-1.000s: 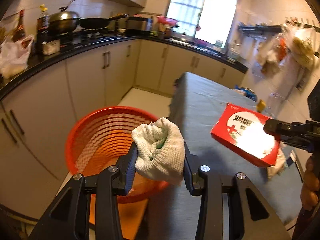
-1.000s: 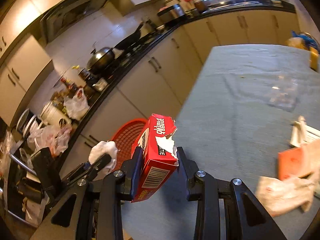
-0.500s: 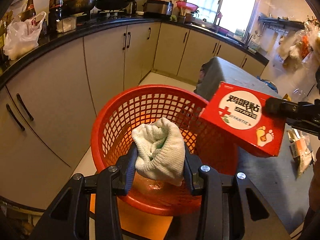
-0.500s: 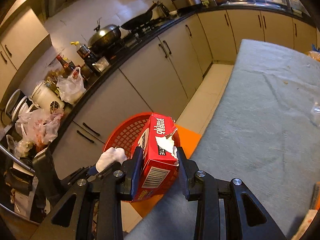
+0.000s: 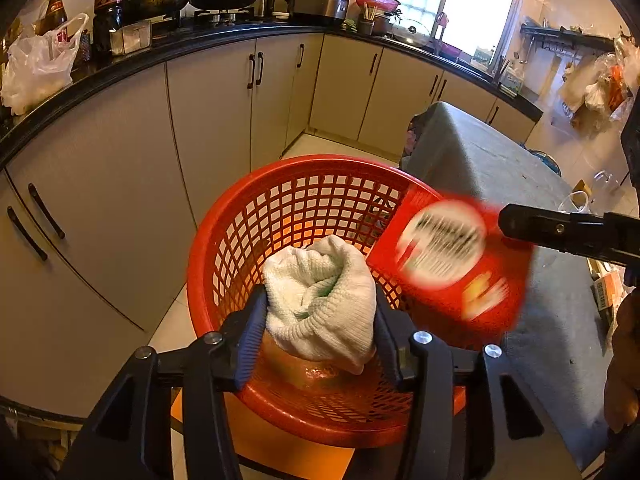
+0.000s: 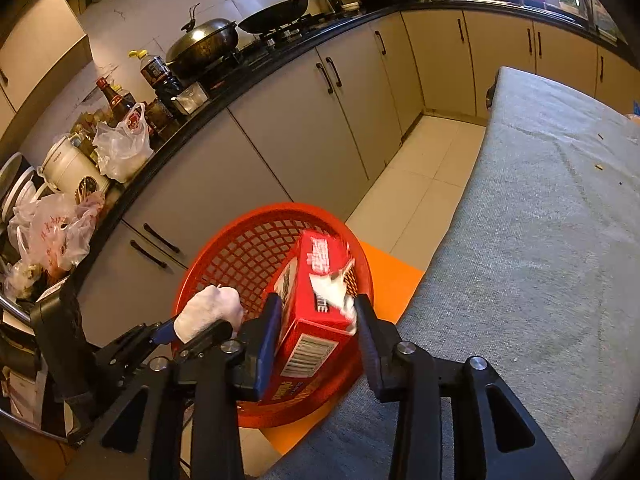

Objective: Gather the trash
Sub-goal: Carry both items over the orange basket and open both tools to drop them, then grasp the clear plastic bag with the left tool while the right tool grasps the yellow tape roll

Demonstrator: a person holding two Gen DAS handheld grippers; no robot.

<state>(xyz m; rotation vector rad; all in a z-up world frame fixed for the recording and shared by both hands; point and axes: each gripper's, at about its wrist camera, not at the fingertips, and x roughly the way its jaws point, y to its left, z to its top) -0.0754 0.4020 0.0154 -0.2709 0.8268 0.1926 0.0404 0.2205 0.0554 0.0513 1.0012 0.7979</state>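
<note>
A round red plastic mesh basket is set on the floor, near the left edge of a table with a grey cloth. It is put there so trash can be dropped in from the table.

A rolled white knitted rag is seen between the jaws of the left gripper, right over the basket. The jaws are opening, but the rag is touched by both pads and has not fallen yet.

A torn red cardboard box is seen between the jaws of the right gripper, over the right side of the basket. These jaws are opening too. A small gap is seen at the right pad, and the box looks blurred in the left view, so it is probably being let go.

Both things are held above the basket so that they drop inside.
</note>
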